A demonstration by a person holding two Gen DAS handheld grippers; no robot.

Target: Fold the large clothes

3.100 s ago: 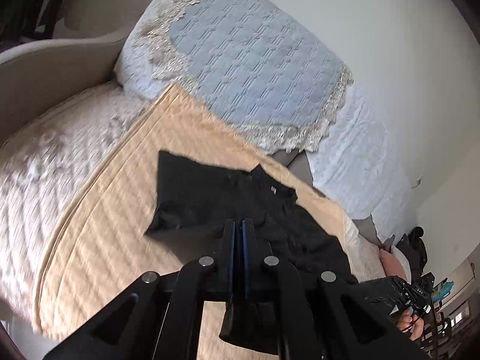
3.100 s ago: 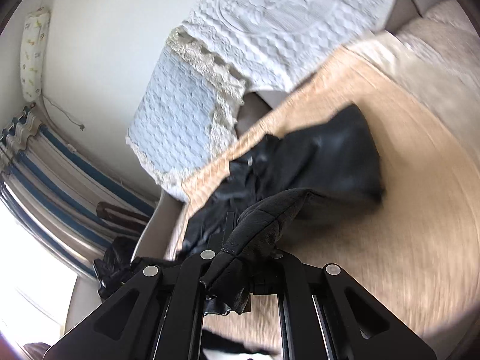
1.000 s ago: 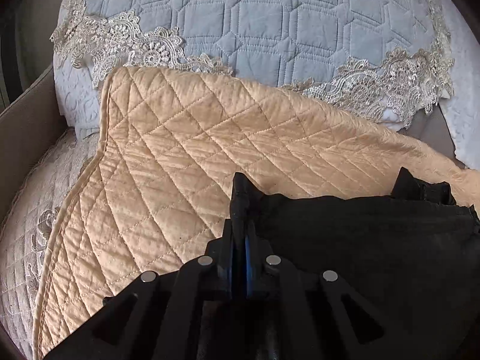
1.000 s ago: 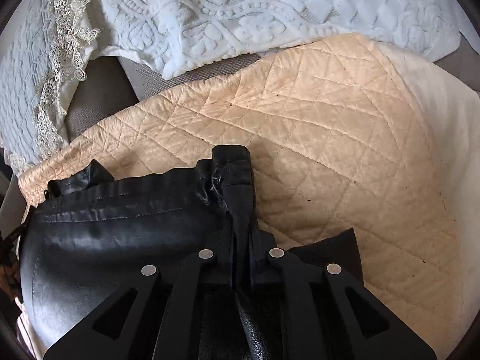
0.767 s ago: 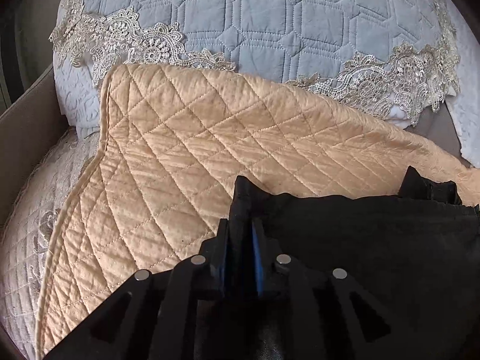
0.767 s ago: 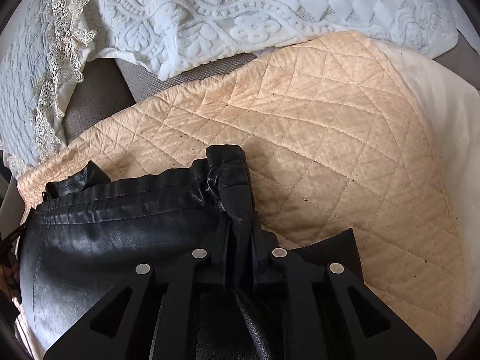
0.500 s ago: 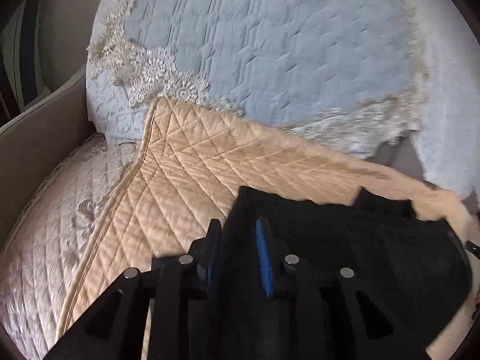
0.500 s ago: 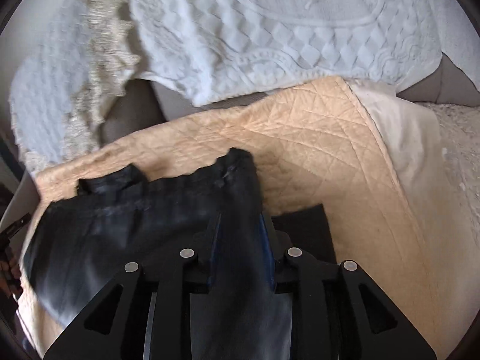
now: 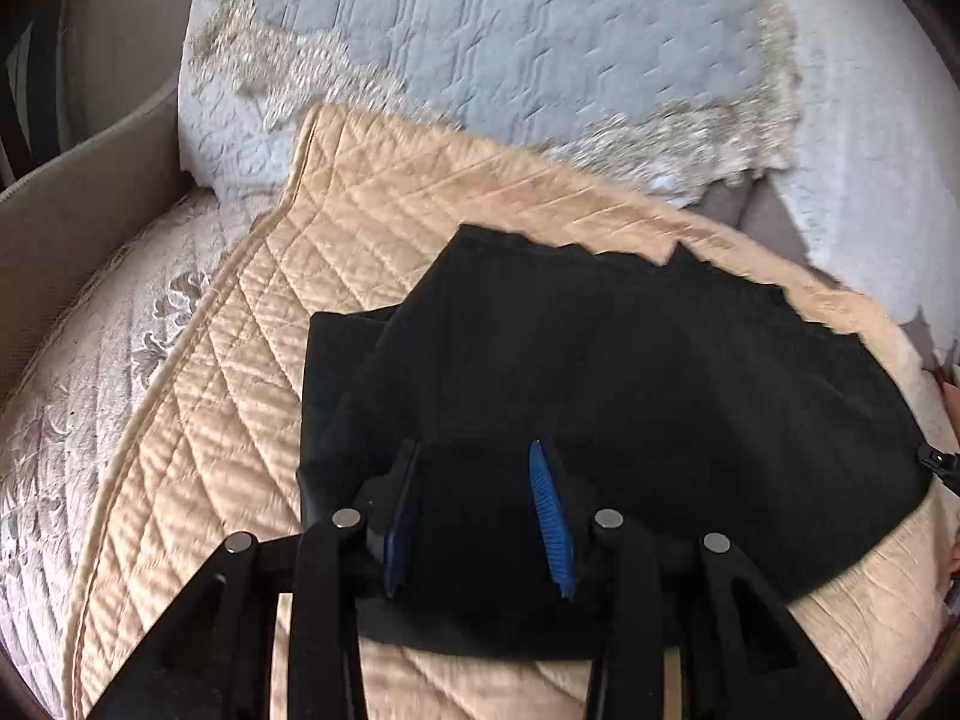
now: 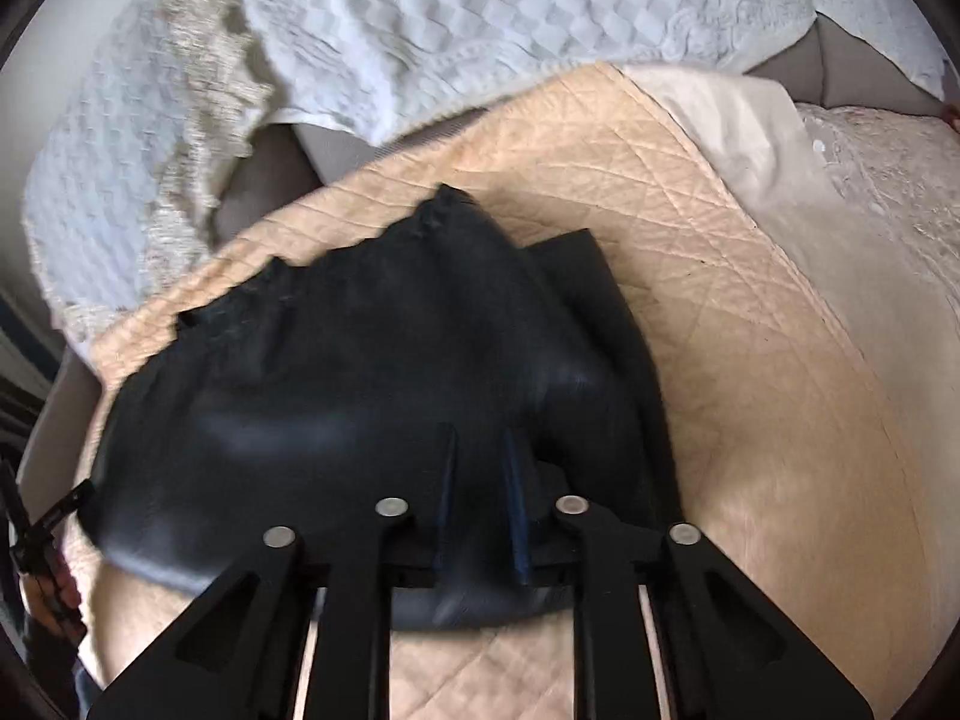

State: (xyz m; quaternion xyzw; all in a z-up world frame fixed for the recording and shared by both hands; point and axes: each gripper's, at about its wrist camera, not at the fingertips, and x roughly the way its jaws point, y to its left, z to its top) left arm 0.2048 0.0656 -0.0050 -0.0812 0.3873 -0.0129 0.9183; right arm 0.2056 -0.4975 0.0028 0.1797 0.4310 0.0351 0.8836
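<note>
Both pairs of tongs stand spread and empty over the black leather-like garment (image 9: 630, 372), which lies folded over on itself on the peach quilted cover (image 9: 198, 420) of the sofa seat. From the left wrist view, the left tongs (image 9: 474, 480) hover above the near edge of the garment, blue pads apart, nothing between them. The right tongs (image 10: 480, 468) sit the same way over the near right part, their gap narrower but plainly holding no cloth.

My reading is that a fold has just been laid down and the hands are letting go. To finish this well, I would lift straight up and away so the pads do not drag the top layer back. The far edge looks ragged, with a gathered waistband poking up toward the pale blue quilted cushion (image 9: 540, 60), and a lower layer sticks out flat on each side of the upper one, so the edges are not matched. A light press and a smoothing stroke outward would settle it before the next fold. The material looks slick and a bit stiff, so it may spring open.

No boxes, baskets or other containers show in either view, so nothing can be said of contents.
</note>
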